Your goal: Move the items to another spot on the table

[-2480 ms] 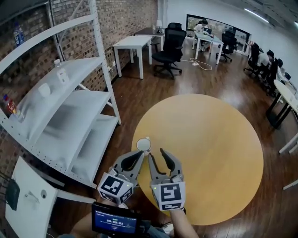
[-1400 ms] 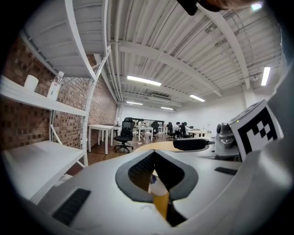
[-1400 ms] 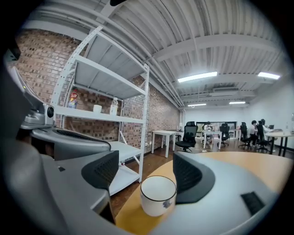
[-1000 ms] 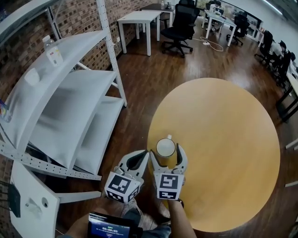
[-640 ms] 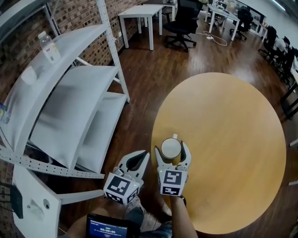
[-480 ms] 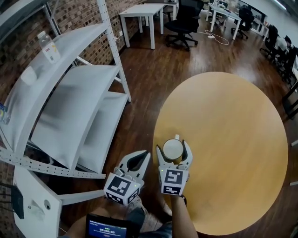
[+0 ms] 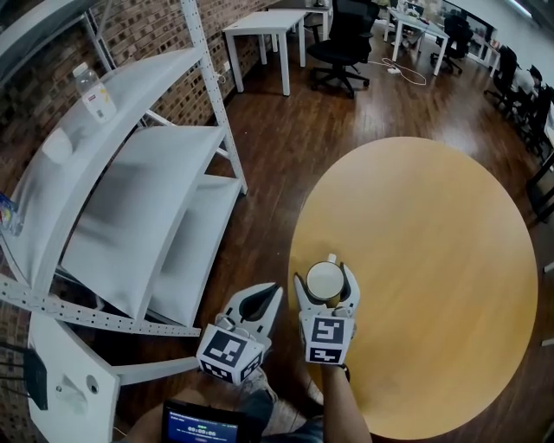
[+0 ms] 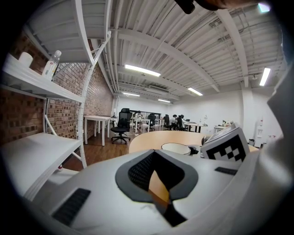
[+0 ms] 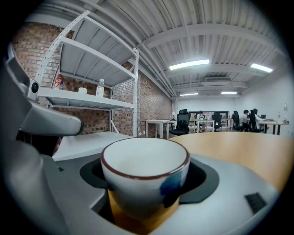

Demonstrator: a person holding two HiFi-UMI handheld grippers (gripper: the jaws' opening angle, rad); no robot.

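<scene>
A white cup [image 7: 325,279] with a dark red rim and a blue mark stands on the round yellow table [image 7: 424,260], close to its left edge. My right gripper [image 7: 325,275] reaches around the cup, one finger on each side. Its jaws are closing, with the cup [image 9: 144,176] between them and the pads close against its sides. My left gripper [image 7: 274,290] hangs just off the table's left edge, beside the right one, shut and empty. From the left gripper view the cup [image 8: 176,148] shows beyond the joined fingertips.
A white shelving unit [image 7: 147,199] stands to the left, with a plastic bottle [image 7: 93,91] on an upper shelf. A white desk [image 7: 273,26] and a black office chair [image 7: 346,39] are across the wooden floor. A small screen [image 7: 203,424] sits at the bottom edge.
The right gripper has slid forward until the cup stands between its jaws; earlier the cup lay ahead of both grippers. The left gripper stayed shut beside it.
</scene>
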